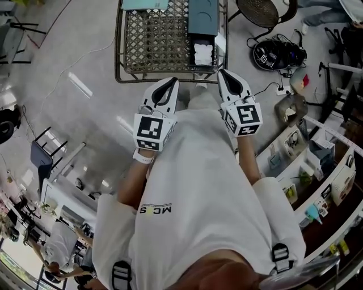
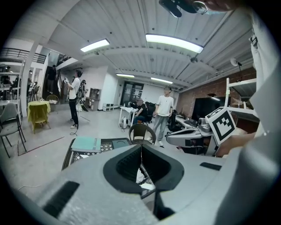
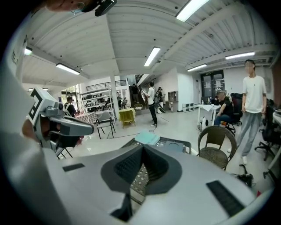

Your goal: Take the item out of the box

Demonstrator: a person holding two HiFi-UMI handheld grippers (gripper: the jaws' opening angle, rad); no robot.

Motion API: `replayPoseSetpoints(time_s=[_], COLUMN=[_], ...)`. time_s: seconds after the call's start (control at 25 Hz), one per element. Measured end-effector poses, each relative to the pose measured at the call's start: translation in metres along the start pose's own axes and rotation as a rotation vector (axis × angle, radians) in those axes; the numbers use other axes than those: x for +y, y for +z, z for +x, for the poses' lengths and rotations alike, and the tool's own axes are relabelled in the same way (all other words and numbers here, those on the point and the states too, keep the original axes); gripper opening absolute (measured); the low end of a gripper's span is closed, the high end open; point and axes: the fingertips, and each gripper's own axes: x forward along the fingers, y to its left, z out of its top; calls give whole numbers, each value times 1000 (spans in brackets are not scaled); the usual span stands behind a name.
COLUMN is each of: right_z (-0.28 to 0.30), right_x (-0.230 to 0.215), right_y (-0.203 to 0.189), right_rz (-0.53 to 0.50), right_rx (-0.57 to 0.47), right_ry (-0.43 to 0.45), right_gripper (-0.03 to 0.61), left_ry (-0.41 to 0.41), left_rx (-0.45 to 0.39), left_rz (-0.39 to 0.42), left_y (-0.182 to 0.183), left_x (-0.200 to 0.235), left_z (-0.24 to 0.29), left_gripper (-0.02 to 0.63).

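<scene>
Left gripper [image 1: 171, 81]: jaws together, empty | right gripper [image 1: 222, 73]: likewise | risk: unopened jaws shove box [image 1: 202, 17] across table [image 1: 170, 77] instead of gripping.

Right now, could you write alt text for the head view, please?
From above, a person in white holds the left gripper and right gripper, both shut and empty, at the near edge of a metal-framed lattice table bearing a teal box and a dark blue box.
</scene>
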Motion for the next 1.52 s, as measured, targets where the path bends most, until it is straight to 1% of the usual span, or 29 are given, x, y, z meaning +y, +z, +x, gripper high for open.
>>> replayPoseSetpoints(time_s=[0.2,0.32,0.52,0.68,0.84,1.12,1.2,1.32,1.52], right_z=[11,23,43,62,83,108,115,123,144], right_x=[-5,-12,-25,-28,-30,-35,-36,-39,-41], right_y=[-11,-15,-27,-38,-54,-73,-78,-85,-109], right_rz=[-28,-47,-31,-38,-54,-73,-73,-91,-114], right_rx=[52,71,106,133,170,201,211,228,274], right_ry=[1,0,-8,18,47,77,88,100,130], right_gripper=[15,17,26,34,34,45,60,64,78], left_ry=[17,26,25,38,72,52,60,74,87], left_rx=[-17,-2,38,63,99,108,118,145,160], left_rz=[-31,-37,-46,-62,-80,-67,-76,-100,-120], left_y=[3,-4,-19,-29,-47,-56,-62,-76,-91], left_x=[12,21,24,27,37,36,39,41,45], left_z=[5,17,38,50,62,83,87,94,102], left_gripper=[28,28,28,28,28,28,28,28,28])
